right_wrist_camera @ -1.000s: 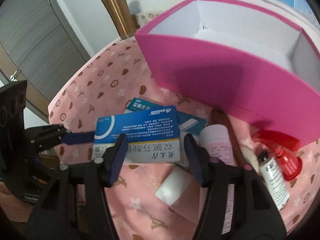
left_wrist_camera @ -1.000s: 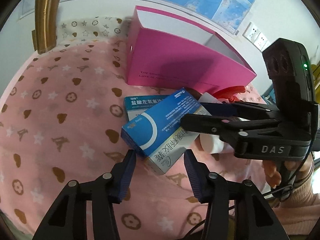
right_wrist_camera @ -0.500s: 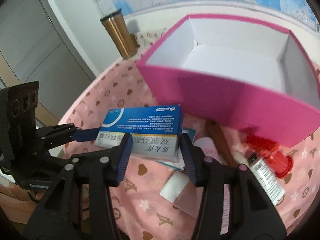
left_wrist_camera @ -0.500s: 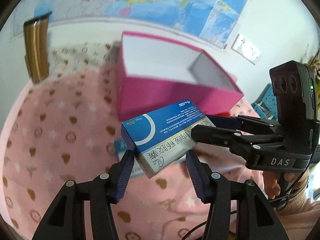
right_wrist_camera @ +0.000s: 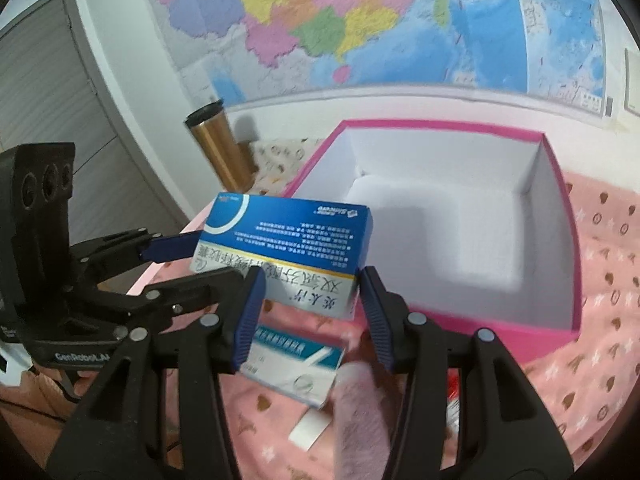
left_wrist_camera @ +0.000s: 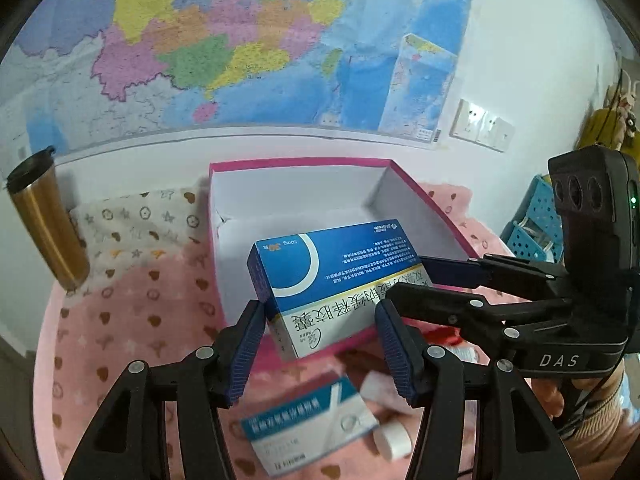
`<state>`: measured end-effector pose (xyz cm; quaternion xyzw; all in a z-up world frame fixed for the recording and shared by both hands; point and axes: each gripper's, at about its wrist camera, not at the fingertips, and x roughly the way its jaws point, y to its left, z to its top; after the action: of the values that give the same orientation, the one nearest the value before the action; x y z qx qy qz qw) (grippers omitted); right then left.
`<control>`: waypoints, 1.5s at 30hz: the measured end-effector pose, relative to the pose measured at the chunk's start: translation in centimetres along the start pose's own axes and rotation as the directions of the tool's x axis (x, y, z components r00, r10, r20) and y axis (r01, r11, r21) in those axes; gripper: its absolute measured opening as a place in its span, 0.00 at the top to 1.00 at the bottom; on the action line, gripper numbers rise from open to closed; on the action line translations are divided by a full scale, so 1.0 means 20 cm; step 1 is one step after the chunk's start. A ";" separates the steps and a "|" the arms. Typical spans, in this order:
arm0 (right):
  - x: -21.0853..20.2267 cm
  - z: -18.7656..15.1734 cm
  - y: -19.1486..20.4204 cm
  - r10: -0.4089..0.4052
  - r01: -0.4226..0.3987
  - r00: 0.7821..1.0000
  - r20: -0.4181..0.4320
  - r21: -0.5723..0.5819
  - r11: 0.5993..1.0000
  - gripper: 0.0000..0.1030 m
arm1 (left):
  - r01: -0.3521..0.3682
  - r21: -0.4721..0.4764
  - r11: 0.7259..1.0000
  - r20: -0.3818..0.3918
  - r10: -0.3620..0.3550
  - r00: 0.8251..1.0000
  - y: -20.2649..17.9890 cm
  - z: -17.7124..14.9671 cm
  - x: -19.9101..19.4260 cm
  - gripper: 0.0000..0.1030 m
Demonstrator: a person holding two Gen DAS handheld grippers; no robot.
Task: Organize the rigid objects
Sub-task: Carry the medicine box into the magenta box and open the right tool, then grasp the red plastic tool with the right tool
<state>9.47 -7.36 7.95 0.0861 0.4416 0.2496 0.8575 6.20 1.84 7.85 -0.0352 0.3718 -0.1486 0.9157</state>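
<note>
The blue-and-white cardboard medicine carton [left_wrist_camera: 332, 280] is in the air above the near wall of the open pink cardboard box with a white lining [left_wrist_camera: 420, 208], held at both ends. In the left wrist view the left gripper [left_wrist_camera: 320, 344] has the carton between its blue pads; its jaws are opening, the left pad at the carton's corner, the right pad with a gap beside it. From 3 o'clock the right gripper [right_wrist_camera: 312, 300] comes in — in its own view both pads press the carton's white long face, so it is clamped on the carton.

What the coming move turns on: the pink box's hollow lies at 12 o'clock from the left gripper and at 1 to 2 o'clock from the right, just past the carton. The carton's long axis runs from about 8 to 2 o'clock in the left view, roughly along the box's near wall, blue face up, slightly tilted. Judging by the grip, the right hand carries it — it seems the better one to lower it in.

On the pink patterned cloth [left_wrist_camera: 120, 340] below lie a teal-and-white carton [left_wrist_camera: 308, 424] and a small white cylinder [left_wrist_camera: 394, 438]; a gold steel tumbler [left_wrist_camera: 44, 220] stands at 9 o'clock.
</note>
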 end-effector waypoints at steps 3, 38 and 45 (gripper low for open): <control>0.06 0.05 -0.08 0.007 -0.006 1.000 -0.019 0.035 0.999 0.50 | -0.004 -0.013 1.000 -0.031 0.003 1.000 0.03 0.04 0.10 0.44; -0.25 -0.20 -0.36 -0.043 0.042 0.999 0.031 0.039 0.998 0.51 | 0.066 -0.002 0.998 0.023 -0.066 0.998 -0.12 -0.13 0.09 0.32; -0.23 -0.40 -0.43 -0.088 0.090 0.995 -0.046 0.044 0.995 0.50 | 0.107 0.021 0.994 -0.066 -0.106 0.992 -0.24 -0.26 0.21 0.32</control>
<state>3.96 -17.65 3.29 0.0807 0.4695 0.2027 0.8555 4.35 -3.70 2.13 -0.0390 0.3971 -0.2028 0.8943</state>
